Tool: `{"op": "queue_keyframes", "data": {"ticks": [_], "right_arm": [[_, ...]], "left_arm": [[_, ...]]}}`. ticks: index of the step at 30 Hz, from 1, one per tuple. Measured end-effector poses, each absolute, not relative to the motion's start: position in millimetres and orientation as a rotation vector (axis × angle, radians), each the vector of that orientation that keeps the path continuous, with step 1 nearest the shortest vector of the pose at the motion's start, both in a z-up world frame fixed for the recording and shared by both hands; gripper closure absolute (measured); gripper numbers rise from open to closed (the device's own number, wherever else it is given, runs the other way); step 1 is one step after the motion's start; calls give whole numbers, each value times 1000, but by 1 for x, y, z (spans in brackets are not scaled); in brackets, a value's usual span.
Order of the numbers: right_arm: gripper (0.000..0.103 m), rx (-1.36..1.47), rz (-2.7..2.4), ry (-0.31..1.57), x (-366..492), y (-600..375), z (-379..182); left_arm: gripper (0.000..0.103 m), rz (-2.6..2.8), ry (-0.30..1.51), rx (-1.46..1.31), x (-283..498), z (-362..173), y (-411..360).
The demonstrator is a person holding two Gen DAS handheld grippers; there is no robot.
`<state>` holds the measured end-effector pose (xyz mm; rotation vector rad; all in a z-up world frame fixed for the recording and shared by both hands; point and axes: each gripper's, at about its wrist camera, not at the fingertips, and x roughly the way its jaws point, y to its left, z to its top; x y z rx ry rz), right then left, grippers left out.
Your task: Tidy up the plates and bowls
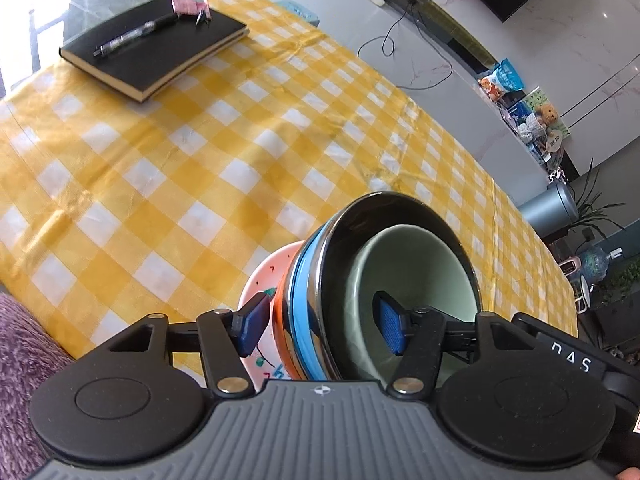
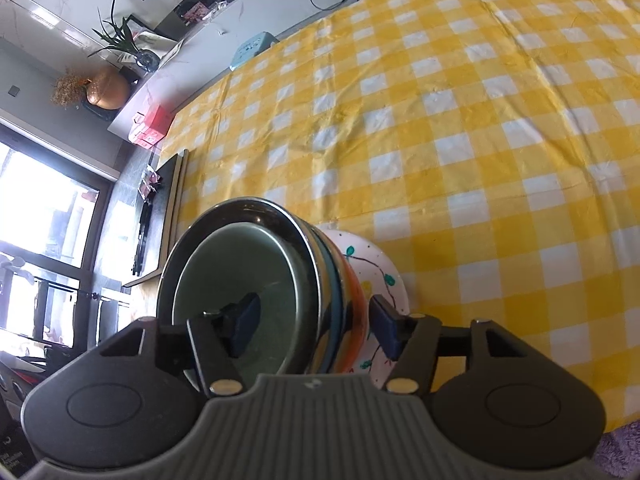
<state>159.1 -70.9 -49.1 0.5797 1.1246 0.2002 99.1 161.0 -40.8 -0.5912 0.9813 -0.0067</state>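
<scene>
A stack of dishes stands on the yellow checked tablecloth (image 1: pixel 168 168). A pale green bowl (image 1: pixel 416 280) nests in a black bowl (image 1: pixel 400 208), which sits on blue and orange striped bowls (image 1: pixel 298 300) and a white painted plate (image 1: pixel 260 280). My left gripper (image 1: pixel 320 328) straddles the stack's near wall, one blue pad (image 1: pixel 251 328) outside and the other inside the green bowl. It is open, the pads clear of the wall. My right gripper (image 2: pixel 314 328) straddles the same stack (image 2: pixel 256 280) from the other side, one pad inside the green bowl and one over the plate (image 2: pixel 380 264), also open.
A black notebook (image 1: pixel 156 52) with a pen (image 1: pixel 136 34) and pink sticky notes (image 1: pixel 186 0) lies at the table's far corner. A purple fluffy cloth (image 1: pixel 20 360) lies by the near edge. A pale blue box (image 2: pixel 252 50) and red boxes (image 2: pixel 154 120) sit beyond the table.
</scene>
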Motion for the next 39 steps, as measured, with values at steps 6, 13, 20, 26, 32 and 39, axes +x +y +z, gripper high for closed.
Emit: {"op": "queue_keyframes", "data": {"ticks": [6,13,20,26,32,39], "right_arm": [[38,511,179,1062,141,-77,-32],[37,397,157,910,105,-88,-1],[34,275,192,706,53,-97,22],[32,166,207,572,12,-92,22],[30,99,135,515,-18,-91,8],[29,106,139,536,-38,-95,-9]], "left_arm": [[29,1,881,-505,80,-15,158],[29,-34,702,-284,42,23,141],[29,-66,517,-58,-3,41,118],[25,-61,416,65,-36,38,101],[17,-29,386,92,-51,24,94],[17,4,505,71,-53,1,95]]}}
